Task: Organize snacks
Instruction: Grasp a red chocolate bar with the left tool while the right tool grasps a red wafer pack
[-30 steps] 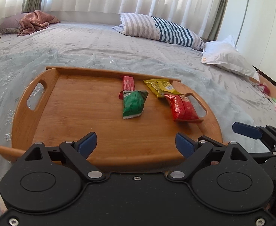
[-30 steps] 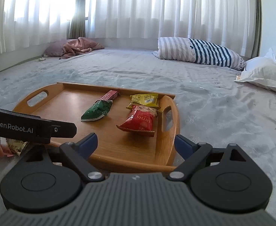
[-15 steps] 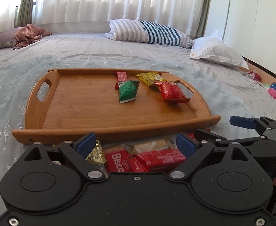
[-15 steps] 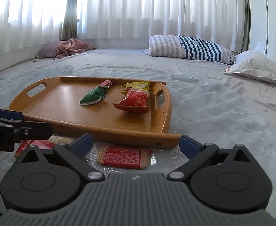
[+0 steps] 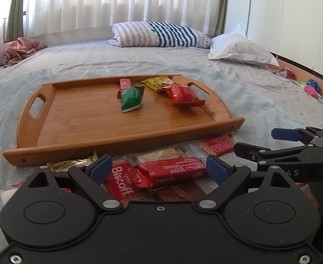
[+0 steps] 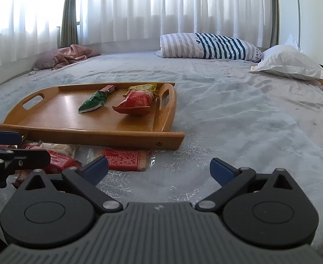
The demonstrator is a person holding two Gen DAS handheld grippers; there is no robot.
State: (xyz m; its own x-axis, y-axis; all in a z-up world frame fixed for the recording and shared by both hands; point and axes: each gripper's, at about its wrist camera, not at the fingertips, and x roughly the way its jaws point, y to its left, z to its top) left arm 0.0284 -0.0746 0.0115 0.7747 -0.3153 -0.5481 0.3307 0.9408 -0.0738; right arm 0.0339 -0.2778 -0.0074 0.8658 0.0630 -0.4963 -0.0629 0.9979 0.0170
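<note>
Now that both hands have pulled back from the tray (image 5: 126, 129), a pile of loose snacks (image 5: 161, 171) shows on the bed in front of it. The left claw (image 5: 159, 169) and right claw (image 6: 159, 169) gape wide, holding nothing. More picking comes next.

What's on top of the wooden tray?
On the wooden tray lie a green packet, a red bar partly under it, a yellow packet and a red packet.
</note>
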